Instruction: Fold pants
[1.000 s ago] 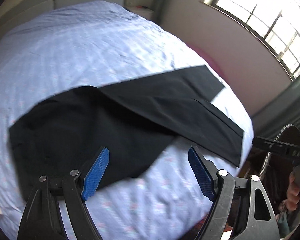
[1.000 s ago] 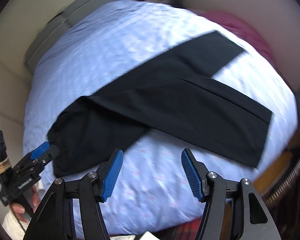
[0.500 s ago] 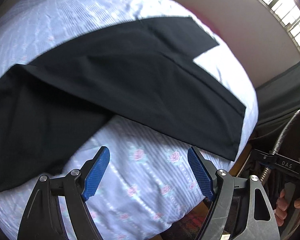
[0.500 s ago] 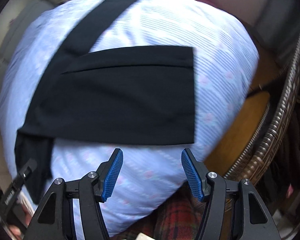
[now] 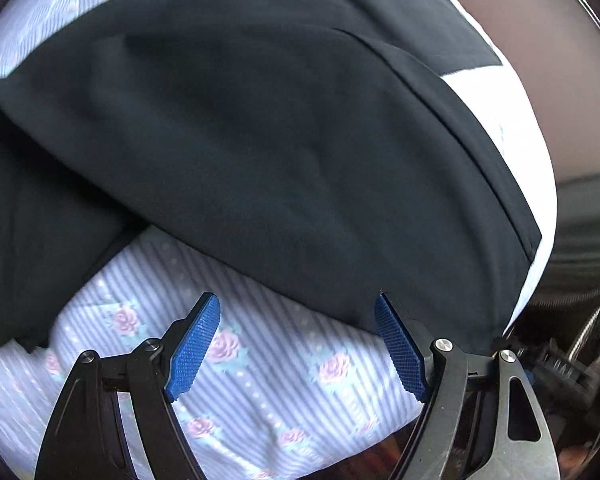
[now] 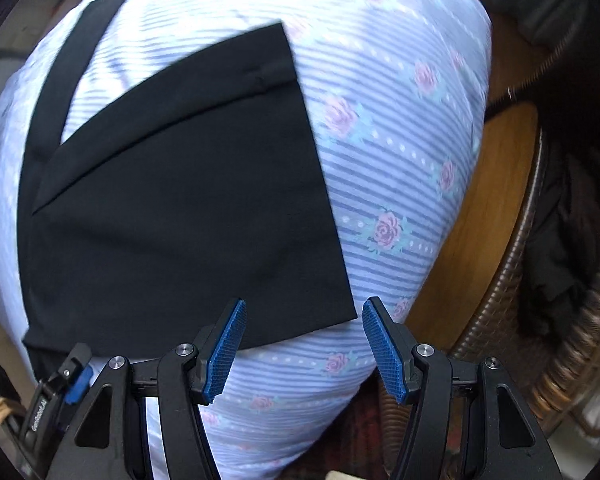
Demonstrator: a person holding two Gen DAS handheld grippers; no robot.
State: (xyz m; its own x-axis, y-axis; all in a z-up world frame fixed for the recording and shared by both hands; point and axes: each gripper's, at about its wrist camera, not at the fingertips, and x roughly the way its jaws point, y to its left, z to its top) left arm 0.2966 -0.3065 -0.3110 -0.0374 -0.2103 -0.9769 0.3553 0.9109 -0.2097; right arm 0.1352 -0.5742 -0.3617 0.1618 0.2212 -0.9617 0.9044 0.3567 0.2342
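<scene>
Black pants (image 5: 260, 128) lie spread on a bed, legs splayed apart. The near leg fills the left wrist view; its hem end shows in the right wrist view (image 6: 188, 200). My left gripper (image 5: 298, 346) is open and empty, low over the near leg's lower edge, its right pad close to the cloth. My right gripper (image 6: 302, 346) is open and empty, just in front of the hem's near corner. The far leg (image 6: 60, 60) runs off to the upper left. The left gripper's body shows at the lower left of the right wrist view (image 6: 66, 380).
The bed has a light blue striped sheet with pink roses (image 6: 388, 168). Its edge drops off close to both grippers. A round wooden surface with a wicker rim (image 6: 500, 184) stands to the right of the bed, with dark clothes (image 6: 556, 240) beside it.
Both grippers have dropped closer to the bed and the near pant leg. The right one has swung to the hem end. Both stay open.
</scene>
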